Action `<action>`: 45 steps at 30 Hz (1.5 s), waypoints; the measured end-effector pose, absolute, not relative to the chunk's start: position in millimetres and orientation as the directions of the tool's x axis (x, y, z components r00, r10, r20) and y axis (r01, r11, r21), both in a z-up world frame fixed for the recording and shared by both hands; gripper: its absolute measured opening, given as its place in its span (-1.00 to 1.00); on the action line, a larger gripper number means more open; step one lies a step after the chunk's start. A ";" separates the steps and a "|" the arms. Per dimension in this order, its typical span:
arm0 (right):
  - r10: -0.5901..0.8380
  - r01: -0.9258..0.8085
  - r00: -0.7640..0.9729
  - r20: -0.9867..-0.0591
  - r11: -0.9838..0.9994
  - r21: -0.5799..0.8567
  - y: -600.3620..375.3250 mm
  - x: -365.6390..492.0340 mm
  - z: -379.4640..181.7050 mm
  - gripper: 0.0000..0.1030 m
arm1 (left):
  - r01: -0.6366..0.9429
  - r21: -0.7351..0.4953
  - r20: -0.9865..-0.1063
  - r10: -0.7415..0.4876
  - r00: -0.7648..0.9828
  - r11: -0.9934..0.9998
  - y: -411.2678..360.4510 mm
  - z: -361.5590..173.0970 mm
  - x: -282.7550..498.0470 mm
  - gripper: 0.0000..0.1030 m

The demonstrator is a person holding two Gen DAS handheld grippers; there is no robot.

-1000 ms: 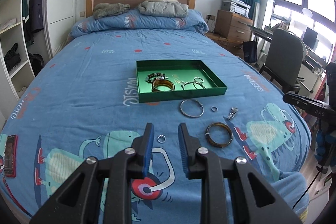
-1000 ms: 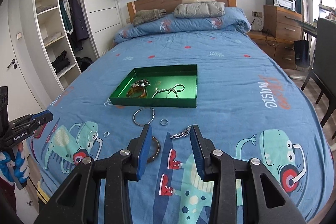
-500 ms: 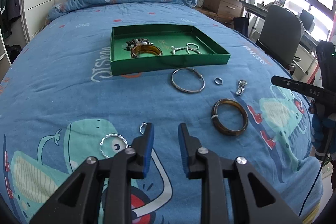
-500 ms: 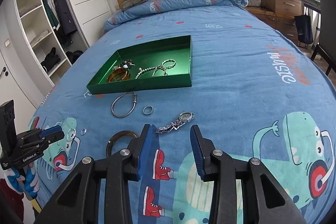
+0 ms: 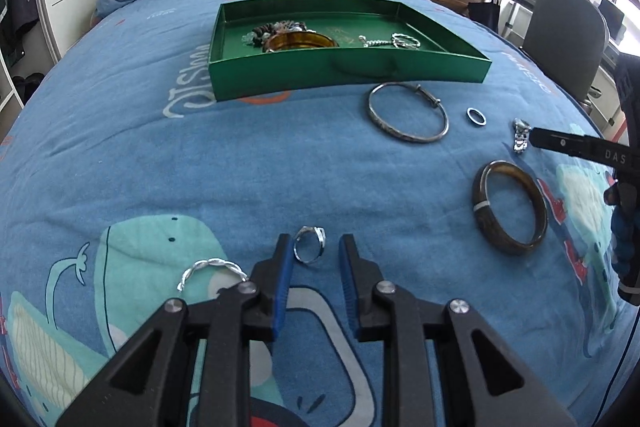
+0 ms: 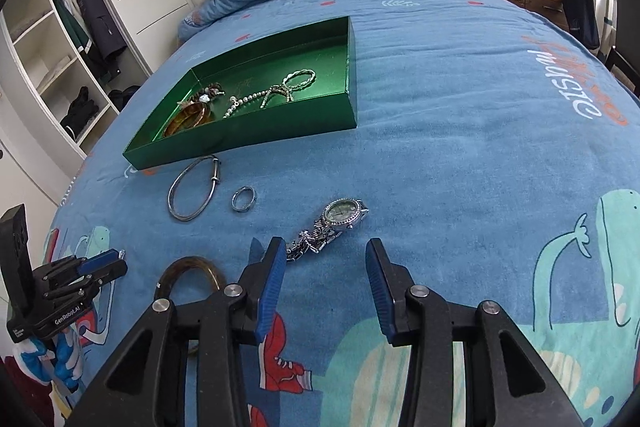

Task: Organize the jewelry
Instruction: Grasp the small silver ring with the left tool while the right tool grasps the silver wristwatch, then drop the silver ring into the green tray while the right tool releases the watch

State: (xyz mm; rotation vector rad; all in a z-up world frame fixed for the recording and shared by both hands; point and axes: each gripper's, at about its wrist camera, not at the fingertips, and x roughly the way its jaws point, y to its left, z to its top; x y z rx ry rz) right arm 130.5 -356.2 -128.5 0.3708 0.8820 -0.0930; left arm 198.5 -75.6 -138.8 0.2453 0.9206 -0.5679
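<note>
1. Jewelry lies partly in a green tray (image 5: 280,75) on the blue bedspread (image 5: 120,155), partly loose in front of it.
2. In the tray: an amber bangle (image 5: 300,41), beads, a silver chain (image 6: 264,95).
3. Loose: a silver bangle (image 5: 408,117), a small band ring (image 5: 476,116), a wristwatch (image 6: 332,227), a dark brown bangle (image 5: 508,207), a twisted silver ring (image 5: 212,267).
4. Left gripper (image 5: 314,247): jaws apart, a small silver ring (image 5: 310,245) between the tips, pads not pressing it.
5. Right gripper (image 6: 324,259): jaws apart, just opened further; the watch strap's end lies by its left fingertip, unclamped.
</note>
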 end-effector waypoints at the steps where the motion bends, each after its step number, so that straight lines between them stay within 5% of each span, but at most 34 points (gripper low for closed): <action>1: 0.075 0.232 0.634 -0.770 0.931 0.281 -356.3 134.0 -130.4 -0.20 | 0.565 -0.033 -0.805 -0.357 0.474 0.824 -77.8 -139.5 197.4 -0.58; 9: 0.004 0.259 0.609 -0.793 0.944 0.204 -349.8 162.1 -139.5 -0.19 | 0.570 -0.049 -0.797 -0.377 0.473 0.820 -82.9 -141.6 198.2 -0.65; 13: -0.044 0.284 0.600 -0.799 0.945 0.162 -349.9 162.2 -140.6 -0.60 | 0.566 -0.056 -0.791 -0.382 0.478 0.822 -83.1 -139.3 196.9 -0.65; 16: -0.034 0.291 0.602 -0.798 0.940 0.179 -356.4 156.3 -140.0 -0.73 | 0.560 -0.073 -0.782 -0.396 0.481 0.825 -80.6 -133.4 194.6 -0.66; 26: -0.020 0.262 0.659 -0.752 0.943 0.204 -354.9 117.7 -114.4 -0.76 | 0.524 -0.131 -0.714 -0.447 0.539 0.842 -56.4 -73.5 184.0 -0.66; 45: -0.053 0.169 0.810 -0.584 0.975 0.146 -329.6 56.1 28.0 -0.76 | 0.524 -0.152 -0.524 -0.518 0.676 0.838 -22.2 69.4 149.4 -0.66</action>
